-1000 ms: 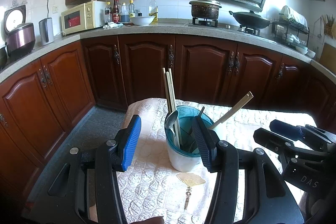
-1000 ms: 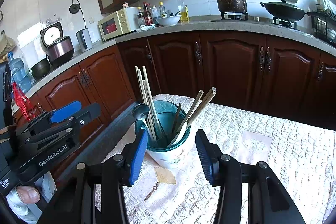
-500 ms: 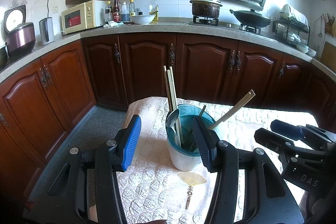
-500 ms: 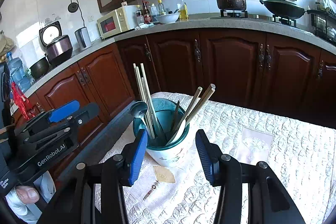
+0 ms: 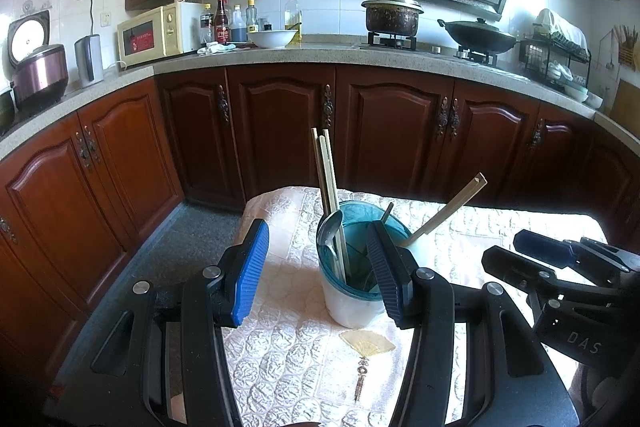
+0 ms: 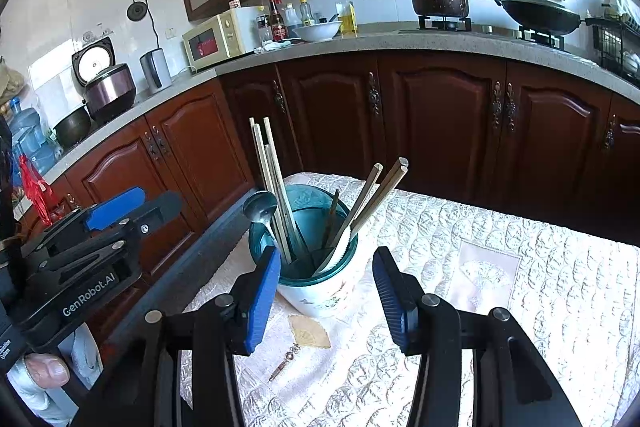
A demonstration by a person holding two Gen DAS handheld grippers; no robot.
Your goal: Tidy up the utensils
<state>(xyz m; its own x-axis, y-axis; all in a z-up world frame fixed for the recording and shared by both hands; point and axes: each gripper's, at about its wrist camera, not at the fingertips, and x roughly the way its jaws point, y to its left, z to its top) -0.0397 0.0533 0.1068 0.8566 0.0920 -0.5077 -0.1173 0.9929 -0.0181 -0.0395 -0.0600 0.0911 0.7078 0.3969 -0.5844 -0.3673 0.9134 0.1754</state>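
A white utensil holder with a teal rim (image 5: 347, 301) (image 6: 320, 293) stands on the cloth-covered table (image 5: 296, 355) (image 6: 500, 307). In it are pale chopsticks (image 5: 325, 167) (image 6: 267, 163), a metal spoon (image 5: 332, 231) (image 6: 260, 206) and wooden-handled utensils (image 5: 452, 207) (image 6: 380, 195). My left gripper (image 5: 318, 267) is open just short of the holder, and its right finger hides part of the rim. My right gripper (image 6: 328, 291) is open too, with the holder ahead between its fingers and no pad touching it. Each gripper shows in the other's view: the right one (image 5: 560, 267), the left one (image 6: 100, 239).
The table's left edge drops to a grey floor (image 5: 168, 251). Dark wooden cabinets (image 5: 392, 131) run behind under a stone counter with a microwave (image 5: 158, 35), a rice cooker (image 5: 38, 67), a pot (image 5: 392, 15) and a wok (image 5: 480, 37). A thumb (image 6: 44, 371) shows low on the left.
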